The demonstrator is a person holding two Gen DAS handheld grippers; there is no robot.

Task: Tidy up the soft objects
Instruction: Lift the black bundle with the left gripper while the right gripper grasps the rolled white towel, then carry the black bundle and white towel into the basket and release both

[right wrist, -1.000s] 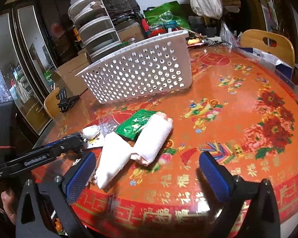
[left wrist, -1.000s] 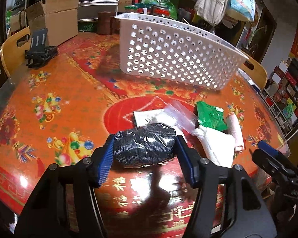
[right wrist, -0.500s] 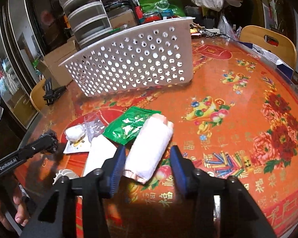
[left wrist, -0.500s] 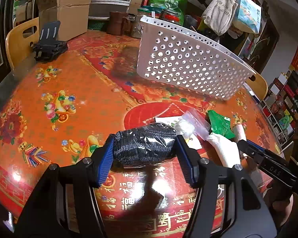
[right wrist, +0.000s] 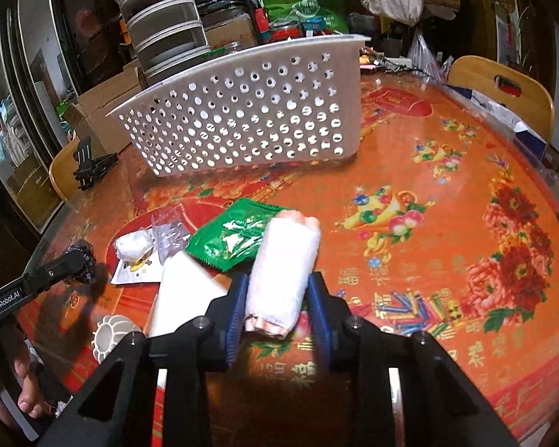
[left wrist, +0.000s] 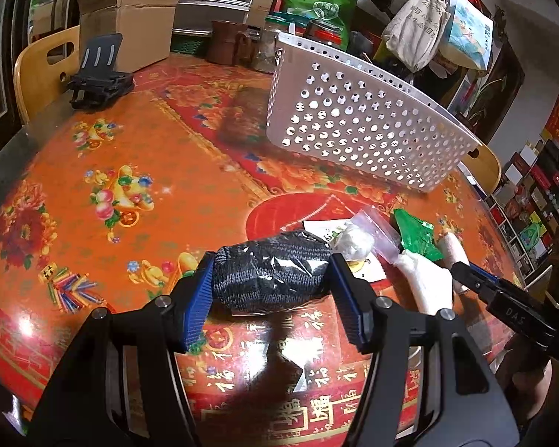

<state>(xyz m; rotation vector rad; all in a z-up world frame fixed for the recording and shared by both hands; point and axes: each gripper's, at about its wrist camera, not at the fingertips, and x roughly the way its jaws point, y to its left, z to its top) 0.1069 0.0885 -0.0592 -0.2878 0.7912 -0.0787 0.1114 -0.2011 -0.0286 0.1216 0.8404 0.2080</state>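
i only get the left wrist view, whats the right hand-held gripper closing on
Observer: The right hand-held gripper is closing with its blue pads either side of the white rolled towel; the towel's near end shows pinkish layers.
Operator: anything under that towel
Observer: Its far end lies against the green packet, so the packet may shift when the towel lifts.
Operator: path to the basket ok
Observer: From the right wrist view, only bare tablecloth lies between the towel and the white basket, whose holed side wall faces the gripper.
Operator: and my left one
Observer: The left hand-held gripper grips the dark knitted bundle in clear wrap; the right view shows just its tip, near the paper card.
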